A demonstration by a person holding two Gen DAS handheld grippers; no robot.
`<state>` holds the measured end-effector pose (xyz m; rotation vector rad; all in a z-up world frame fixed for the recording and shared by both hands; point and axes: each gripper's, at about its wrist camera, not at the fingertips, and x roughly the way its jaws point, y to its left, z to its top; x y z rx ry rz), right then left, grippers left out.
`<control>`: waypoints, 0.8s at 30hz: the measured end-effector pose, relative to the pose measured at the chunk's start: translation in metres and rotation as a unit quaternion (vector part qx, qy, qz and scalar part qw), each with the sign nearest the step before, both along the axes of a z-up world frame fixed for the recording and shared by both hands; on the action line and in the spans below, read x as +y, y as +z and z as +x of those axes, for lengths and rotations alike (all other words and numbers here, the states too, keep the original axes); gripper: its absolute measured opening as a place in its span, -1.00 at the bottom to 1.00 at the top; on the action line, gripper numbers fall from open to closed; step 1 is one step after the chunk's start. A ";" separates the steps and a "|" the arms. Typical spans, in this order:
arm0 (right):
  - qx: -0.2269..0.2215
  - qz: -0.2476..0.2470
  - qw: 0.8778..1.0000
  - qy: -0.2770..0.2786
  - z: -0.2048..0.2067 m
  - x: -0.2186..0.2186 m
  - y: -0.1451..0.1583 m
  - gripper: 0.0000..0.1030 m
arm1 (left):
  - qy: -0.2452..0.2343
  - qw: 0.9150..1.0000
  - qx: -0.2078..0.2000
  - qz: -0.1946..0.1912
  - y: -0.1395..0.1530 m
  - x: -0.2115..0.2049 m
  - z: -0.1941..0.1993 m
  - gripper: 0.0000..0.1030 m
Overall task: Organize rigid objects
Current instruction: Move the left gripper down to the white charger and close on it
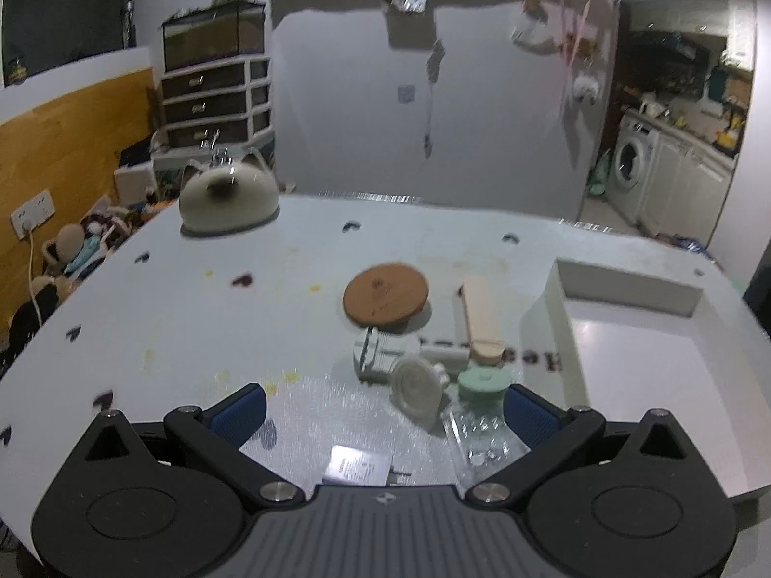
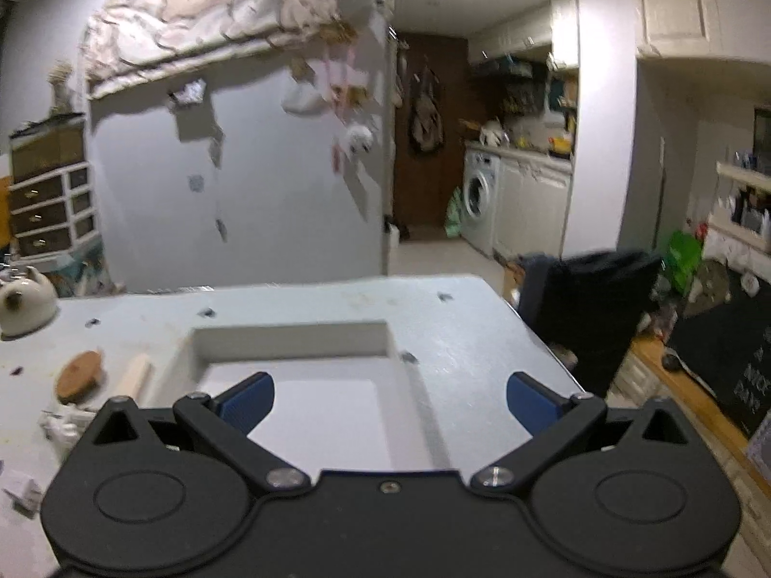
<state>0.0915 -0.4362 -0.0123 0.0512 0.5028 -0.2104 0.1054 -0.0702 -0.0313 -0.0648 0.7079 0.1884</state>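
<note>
In the left wrist view my left gripper (image 1: 383, 414) stands open over the near table edge. Just ahead of it lie a white round disc (image 1: 417, 385), a green-lidded clear bottle (image 1: 482, 414), a white boxy part (image 1: 373, 354), a wooden block (image 1: 482, 320) and a round cork lid (image 1: 385, 299). A white plug adapter (image 1: 359, 467) lies between the jaws, untouched. In the right wrist view my right gripper (image 2: 390, 402) is open above the white tray (image 2: 289, 337), nothing between its fingers. The cork lid (image 2: 79, 375) and wooden block (image 2: 135, 375) show at its left.
A cat-shaped cream pot (image 1: 229, 200) stands at the table's far left. The white tray (image 1: 626, 289) sits at the table's right side. A black bin (image 2: 592, 303) stands past the right table edge. Drawers (image 1: 212, 96) and a washing machine (image 1: 631, 164) stand farther back.
</note>
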 end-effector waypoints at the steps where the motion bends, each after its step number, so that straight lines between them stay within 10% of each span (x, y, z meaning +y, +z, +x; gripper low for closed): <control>1: 0.008 0.003 1.000 -0.003 0.004 -0.006 -0.004 1.00 | 0.005 1.000 0.007 0.000 -0.004 -0.001 0.002 1.00; 14: 0.121 0.034 0.992 0.031 0.043 -0.056 -0.071 0.93 | 0.031 0.997 0.063 0.008 -0.058 -0.010 0.018 1.00; 24: 0.187 0.081 0.977 0.059 0.068 -0.058 -0.100 -0.20 | 0.045 0.995 0.089 -0.022 -0.078 0.004 0.029 0.92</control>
